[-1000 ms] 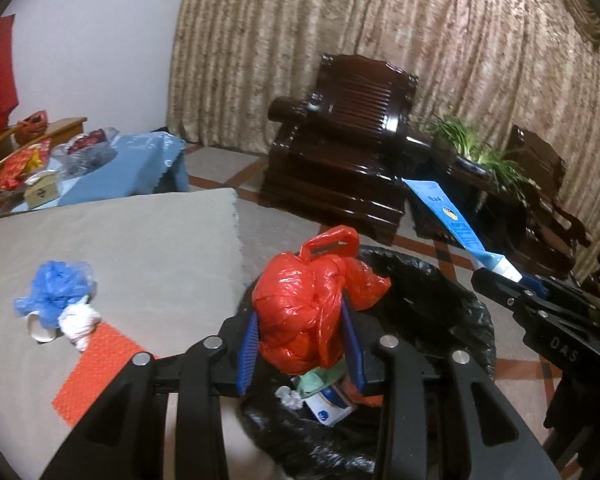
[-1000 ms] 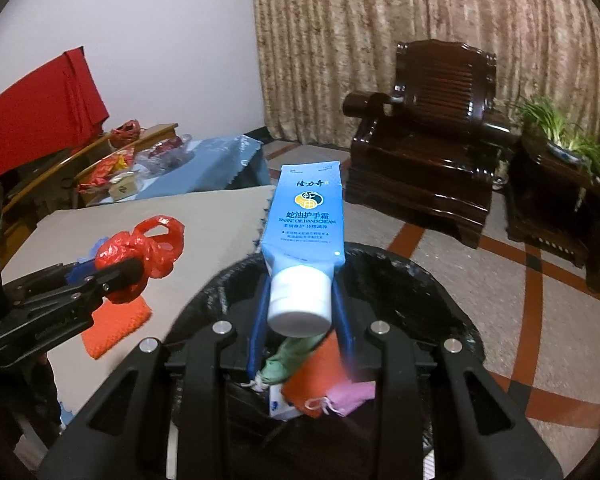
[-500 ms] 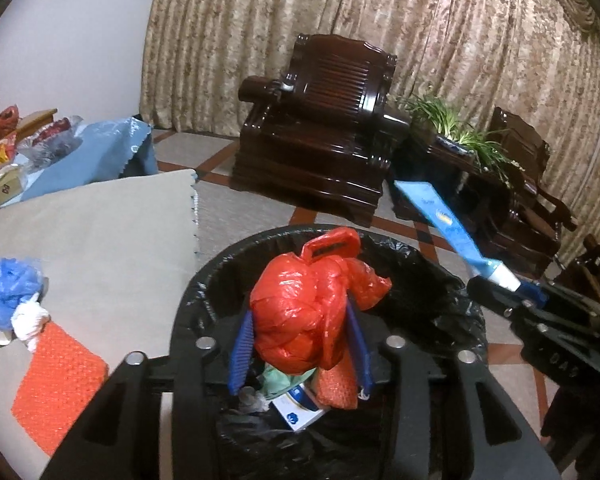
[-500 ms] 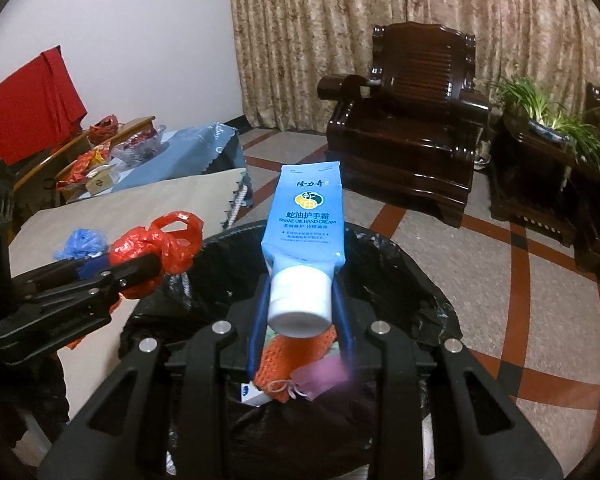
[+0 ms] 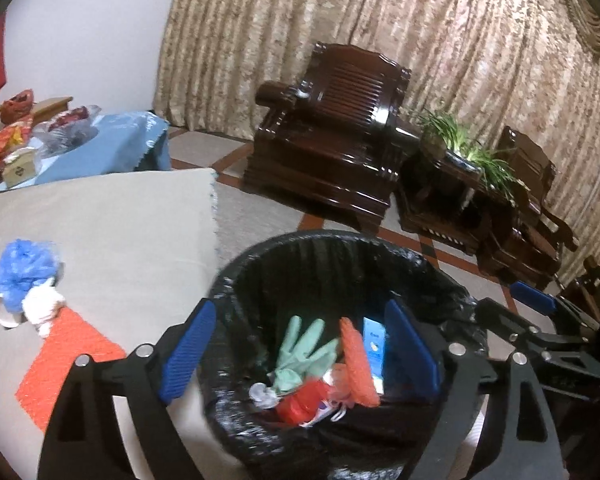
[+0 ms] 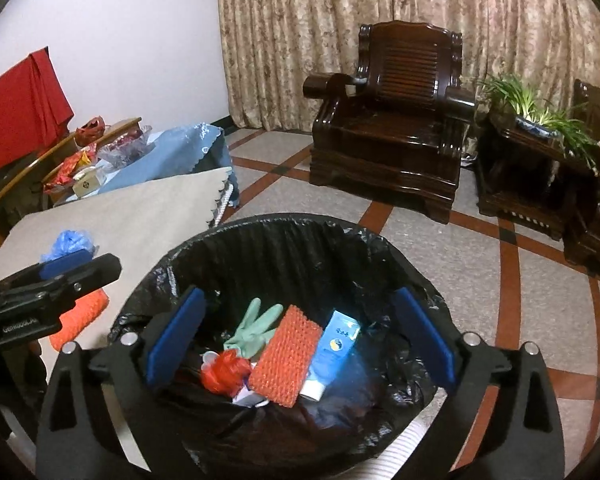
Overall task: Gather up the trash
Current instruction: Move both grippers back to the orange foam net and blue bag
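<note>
A bin lined with a black bag (image 5: 324, 252) (image 6: 284, 236) stands below both grippers. Inside lie a red plastic bag (image 5: 300, 404) (image 6: 226, 372), a blue hand-cream tube (image 6: 334, 352) (image 5: 374, 348), a green glove (image 6: 254, 326) (image 5: 300, 350) and an orange mesh pad (image 6: 286, 356). My left gripper (image 5: 300, 352) is open and empty over the bin. My right gripper (image 6: 300, 338) is open and empty over the bin. On the beige table (image 5: 112, 232), a blue bag wad (image 5: 24, 270), a white wad (image 5: 42, 306) and an orange mesh sheet (image 5: 60, 364) lie at the left.
Dark wooden armchairs (image 6: 392, 120) and a side table with a plant (image 6: 536, 112) stand across the tiled floor. A blue-covered table with snacks (image 6: 140, 156) is at the far left. Curtains cover the back wall.
Both grippers opened. The red bag dropped from the left gripper and the blue tube from the right gripper into the bin.
</note>
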